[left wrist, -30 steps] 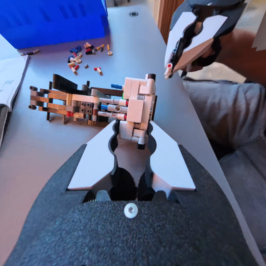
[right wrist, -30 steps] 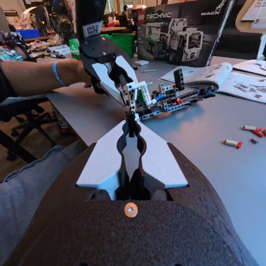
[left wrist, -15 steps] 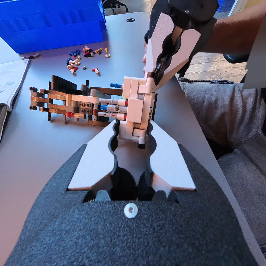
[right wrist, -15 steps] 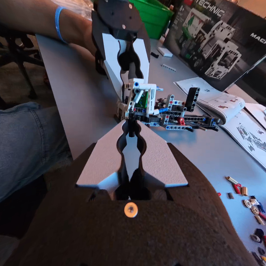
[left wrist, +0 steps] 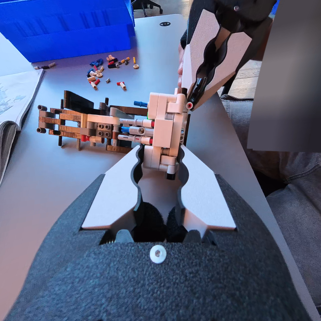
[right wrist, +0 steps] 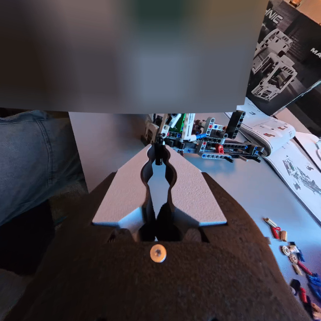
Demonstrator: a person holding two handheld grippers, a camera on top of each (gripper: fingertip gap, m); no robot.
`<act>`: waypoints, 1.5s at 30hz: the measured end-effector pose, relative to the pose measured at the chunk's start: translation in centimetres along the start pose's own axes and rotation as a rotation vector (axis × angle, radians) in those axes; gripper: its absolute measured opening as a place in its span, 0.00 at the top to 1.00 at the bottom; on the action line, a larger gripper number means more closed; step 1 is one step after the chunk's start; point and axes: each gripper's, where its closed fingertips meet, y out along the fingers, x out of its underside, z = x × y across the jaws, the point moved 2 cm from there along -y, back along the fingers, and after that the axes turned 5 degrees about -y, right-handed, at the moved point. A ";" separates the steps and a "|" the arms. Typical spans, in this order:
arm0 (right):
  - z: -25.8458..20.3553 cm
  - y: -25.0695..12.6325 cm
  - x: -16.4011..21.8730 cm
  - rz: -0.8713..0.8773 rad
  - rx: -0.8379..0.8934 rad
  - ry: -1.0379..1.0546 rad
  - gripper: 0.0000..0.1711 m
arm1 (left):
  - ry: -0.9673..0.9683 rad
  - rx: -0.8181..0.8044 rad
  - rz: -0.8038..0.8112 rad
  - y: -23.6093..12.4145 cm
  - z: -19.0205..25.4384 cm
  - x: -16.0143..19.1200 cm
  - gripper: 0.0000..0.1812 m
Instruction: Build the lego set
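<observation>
lego truck chassis [left wrist: 107,126], white cab end clamped in left tongs [left wrist: 160,157]; right tongs [right wrist: 158,152] pinching black pin [right wrist: 159,156]

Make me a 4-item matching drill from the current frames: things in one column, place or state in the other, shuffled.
Things:
1. left tool
2. right tool
3. loose small pieces
4. instruction booklet

Place or state:
A. lies open at the far end of the truck chassis
B. shut on a thin black piece
C. scattered on the table in front of the blue bin
D. clamped on the white cab end of the truck chassis

Pairs: 1-D, 2-B, 3-C, 4-A
</observation>
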 end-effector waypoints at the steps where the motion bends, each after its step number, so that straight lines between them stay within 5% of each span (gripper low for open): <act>1: 0.0 0.1 0.0 0.003 -0.018 0.018 0.96 | -0.001 0.000 0.001 0.0 0.0 0.0 0.80; 10: 0.4 0.2 0.5 0.082 -0.259 0.259 0.96 | 0.001 -0.006 0.000 0.0 0.0 0.0 0.79; 21: -0.7 0.9 1.3 -0.017 -0.102 0.044 0.96 | 0.008 -0.032 0.012 0.1 -0.1 -0.3 0.79; 32: 0.5 0.8 0.1 0.070 -0.111 0.208 0.96 | -0.023 -0.004 -0.001 -0.6 -0.6 0.2 0.80; 45: 1.1 2.0 -2.7 -0.146 -0.509 0.114 0.97 | 0.027 0.045 -0.106 -1.5 -0.8 2.4 0.80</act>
